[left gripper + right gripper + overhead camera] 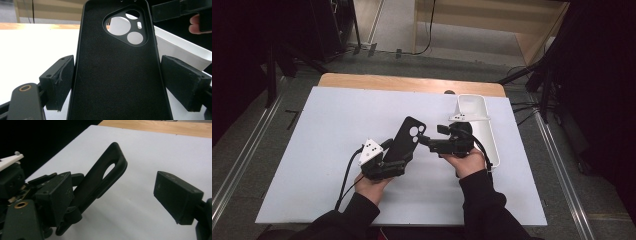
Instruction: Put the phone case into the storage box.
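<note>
One black phone case is clamped in the left tool; the right tool gapes beside one white tray.

One camera looks down from above the person's side of the white table; two ride close on the grippers; all share the black phone case.

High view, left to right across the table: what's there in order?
Left claw → black phone case held in it → right claw → white bin at the table's right edge.
</note>
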Demonstrator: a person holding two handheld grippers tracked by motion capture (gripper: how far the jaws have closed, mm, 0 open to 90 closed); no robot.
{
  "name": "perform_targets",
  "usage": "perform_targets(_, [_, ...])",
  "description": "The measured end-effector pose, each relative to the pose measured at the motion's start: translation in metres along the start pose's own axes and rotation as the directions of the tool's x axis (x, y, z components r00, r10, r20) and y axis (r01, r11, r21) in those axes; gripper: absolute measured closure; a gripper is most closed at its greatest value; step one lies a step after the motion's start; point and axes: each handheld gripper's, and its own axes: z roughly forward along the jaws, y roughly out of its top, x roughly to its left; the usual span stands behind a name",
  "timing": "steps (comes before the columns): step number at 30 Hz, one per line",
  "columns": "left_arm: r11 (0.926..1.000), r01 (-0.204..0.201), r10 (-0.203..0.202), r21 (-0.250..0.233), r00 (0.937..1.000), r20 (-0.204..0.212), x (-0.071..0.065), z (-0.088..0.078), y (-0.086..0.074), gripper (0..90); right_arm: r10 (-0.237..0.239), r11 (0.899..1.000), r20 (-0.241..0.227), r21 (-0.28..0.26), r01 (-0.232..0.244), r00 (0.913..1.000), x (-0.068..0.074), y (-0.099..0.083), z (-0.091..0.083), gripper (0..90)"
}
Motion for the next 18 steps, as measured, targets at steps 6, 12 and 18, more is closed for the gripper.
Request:
perform_targets(6, [1.0, -0.002, 0.002, 0.0, 1.0, 0.007, 0.0, 0.001, 0.0, 14.0, 0.015, 1.0, -0.002, 0.025, -0.015, 0.9999, -0.003, 0.004, 0.008, 18.4])
perform_targets(12, [0.9999, -0.01, 0.01, -0.001, 0.9999, 0.002, -0.002, 0.001, -0.001, 14.1, 0.037, 0.999, -0.013, 0.033, -0.037, 0.9992, -0.007, 0.007, 0.014, 20.0])
perform_targets(18, [0.9998, -0.019, 0.019, -0.001, 0.9998, 0.003, -0.002, 0.001, -0.001, 14.0, 0.073, 0.996, -0.018, 0.055, -0.072, 0.9972, -0.011, 0.011, 0.022, 27.5])
